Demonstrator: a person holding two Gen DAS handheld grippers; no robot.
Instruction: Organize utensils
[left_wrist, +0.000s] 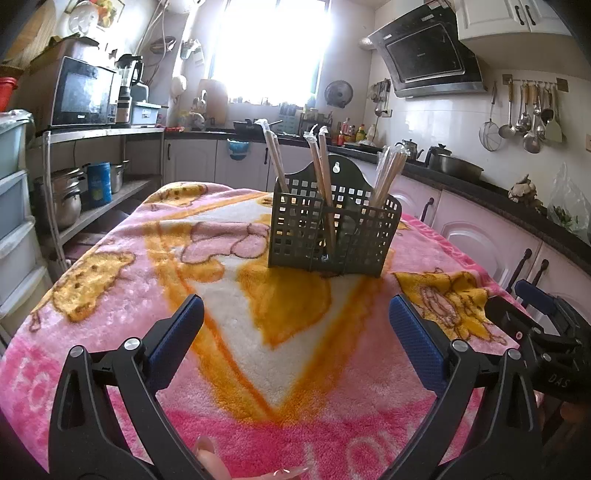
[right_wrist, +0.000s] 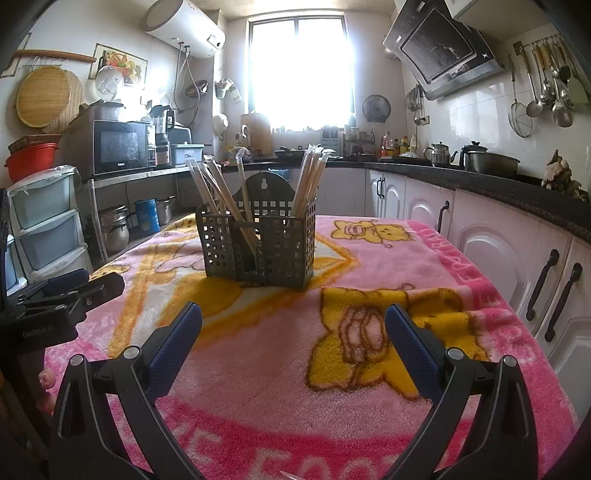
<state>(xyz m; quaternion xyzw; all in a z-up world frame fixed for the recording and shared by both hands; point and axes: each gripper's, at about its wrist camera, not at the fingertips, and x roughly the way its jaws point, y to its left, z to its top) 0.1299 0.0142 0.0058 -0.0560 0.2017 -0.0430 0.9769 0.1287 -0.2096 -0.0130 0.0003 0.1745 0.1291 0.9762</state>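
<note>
Item: my left gripper (left_wrist: 295, 317). Jaws spread wide, nothing between them, blue pads (left_wrist: 177, 332) facing each other above the blanket. Fingertips of my hand (left_wrist: 210, 458) show at the bottom edge of the left wrist view.

Item: my right gripper (right_wrist: 293, 321). Jaws likewise wide apart and empty, poised over the yellow bear print. It also shows at the right edge of the left wrist view; the left one shows at the left edge of the right wrist view.

Item: utensil holder (left_wrist: 332, 229). Dark perforated plastic caddy with an arched back and hanging hole, divided into compartments, standing upright on the blanket ahead of both grippers, apart from them.

Item: wrapped chopsticks (left_wrist: 388, 173). Pale sticks in clear sleeves, standing tilted in the holder: some in the left compartment, some in the middle, a bundle at the right.

Item: blanket (left_wrist: 110, 295). Pink fleece with yellow cartoon bears, covering the table.

Item: kitchen counter (right_wrist: 480, 184). Dark top, white cabinets, kettle and pot on it.
</note>
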